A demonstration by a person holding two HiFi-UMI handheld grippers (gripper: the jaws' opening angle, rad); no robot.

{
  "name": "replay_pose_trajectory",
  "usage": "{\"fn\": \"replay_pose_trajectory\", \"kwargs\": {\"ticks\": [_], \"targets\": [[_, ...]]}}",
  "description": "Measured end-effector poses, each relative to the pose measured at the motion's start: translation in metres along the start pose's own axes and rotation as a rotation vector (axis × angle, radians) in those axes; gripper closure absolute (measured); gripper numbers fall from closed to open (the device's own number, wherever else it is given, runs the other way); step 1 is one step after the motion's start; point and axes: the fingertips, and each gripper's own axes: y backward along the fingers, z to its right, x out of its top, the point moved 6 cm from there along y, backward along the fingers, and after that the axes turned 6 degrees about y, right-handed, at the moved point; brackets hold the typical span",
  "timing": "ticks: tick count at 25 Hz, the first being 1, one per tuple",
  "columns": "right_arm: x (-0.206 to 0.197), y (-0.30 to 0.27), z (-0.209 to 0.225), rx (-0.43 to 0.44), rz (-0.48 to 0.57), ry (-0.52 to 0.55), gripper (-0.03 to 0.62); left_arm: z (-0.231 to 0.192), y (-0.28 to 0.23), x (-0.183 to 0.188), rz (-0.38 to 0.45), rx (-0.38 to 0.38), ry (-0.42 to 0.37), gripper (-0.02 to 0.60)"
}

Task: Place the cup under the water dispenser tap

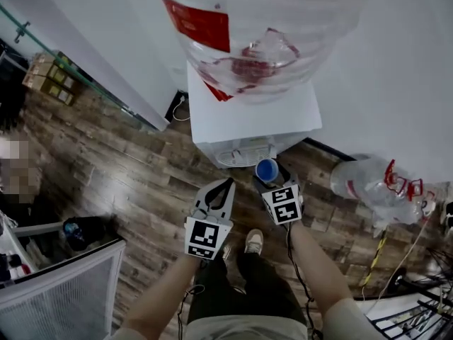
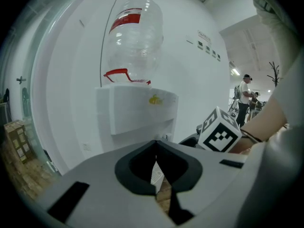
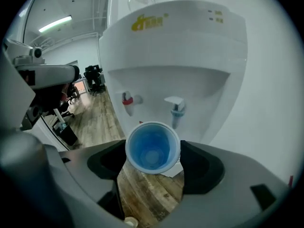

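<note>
Blue cup (image 3: 152, 148), round, tapered and thin-walled with a smooth inside, is riding mouth-up in the right gripper (image 3: 153, 164). Its jaws are clamping the cup's sides near the rim, I'd say to keep it level for filling, just in front of the water dispenser (image 3: 180, 46) and lower than its taps, not yet in the recess. The dispenser's glossy white moulded shell is carrying a red tap (image 3: 127, 100), a blue-tipped tap (image 3: 176, 109) and a clear plastic bottle (image 1: 258, 27), while the left gripper (image 1: 222, 192) is idling by its front, jaws together on nothing, probably free for the tap.

Left tongs (image 2: 156, 143), tips together, face the water dispenser (image 2: 137, 114).
</note>
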Motion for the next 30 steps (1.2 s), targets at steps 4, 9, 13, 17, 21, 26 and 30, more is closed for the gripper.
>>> {"fn": "replay_pose_trajectory", "kwargs": {"ticks": [4,9,13,17,21,26,30], "targets": [[-0.018,-0.035,0.014,-0.021,-0.006,-0.004,0.235,-0.007,-0.019,-0.024,-0.006,0.003,0.01,0.575],[-0.04,-0.076,0.025,-0.039,-0.036,-0.004,0.233,-0.018,-0.038,-0.045,-0.015,0.001,0.015,0.575],[-0.049,-0.099,0.037,-0.086,-0.037,0.0,0.233,-0.027,-0.05,-0.056,-0.021,0.0,0.014,0.575],[-0.052,-0.113,0.044,-0.111,-0.038,-0.005,0.232,-0.032,-0.055,-0.061,-0.02,-0.003,0.015,0.575],[-0.054,-0.119,0.046,-0.117,-0.025,-0.018,0.227,-0.036,-0.057,-0.065,-0.026,0.0,0.013,0.575],[-0.058,-0.118,0.048,-0.062,-0.028,-0.104,0.151,-0.035,-0.053,-0.063,-0.036,-0.002,0.011,0.575],[-0.055,-0.1,0.044,-0.061,-0.026,-0.108,0.148,-0.031,-0.043,-0.053,-0.051,-0.002,0.008,0.575]]}}
